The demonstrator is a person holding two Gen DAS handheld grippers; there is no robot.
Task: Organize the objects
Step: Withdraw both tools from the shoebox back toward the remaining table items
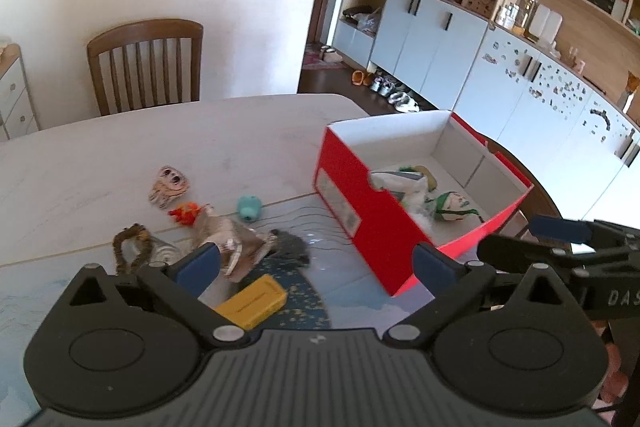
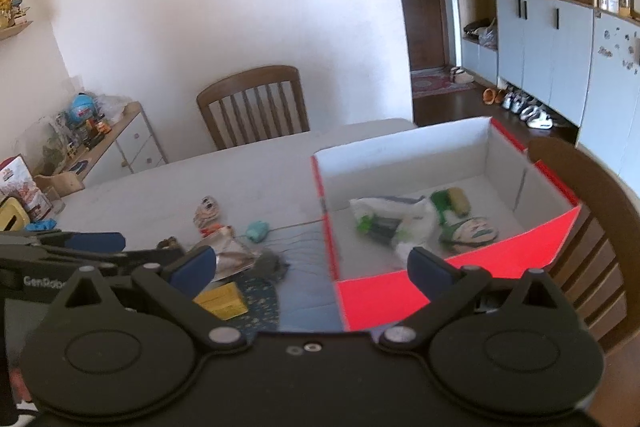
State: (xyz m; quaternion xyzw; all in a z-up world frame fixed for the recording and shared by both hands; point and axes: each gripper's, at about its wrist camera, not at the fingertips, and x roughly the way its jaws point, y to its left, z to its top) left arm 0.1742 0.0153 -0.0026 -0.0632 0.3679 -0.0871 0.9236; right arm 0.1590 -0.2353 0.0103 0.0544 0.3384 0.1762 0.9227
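A red shoe box (image 1: 352,187) with a white inside stands on the right of the table. It holds a white bag (image 2: 400,223), a green piece (image 2: 442,201) and a round face toy (image 2: 472,231). Left of the box lie a yellow block (image 1: 254,301), a crumpled silver wrapper (image 1: 224,235), a dark furry thing (image 1: 290,247), a teal toy (image 1: 249,207), an orange toy (image 1: 185,213), a striped face toy (image 1: 168,185) and a brown ring (image 1: 132,251). My left gripper (image 1: 316,259) hangs open over the loose things. My right gripper (image 2: 310,267) is open before the box's near corner. Neither holds anything.
A wooden chair (image 1: 146,65) stands at the table's far side, another chair (image 2: 584,227) just right of the box. A low drawer unit (image 2: 120,143) with toys is at the far left. Grey cupboards (image 1: 440,39) and shoes line the right wall.
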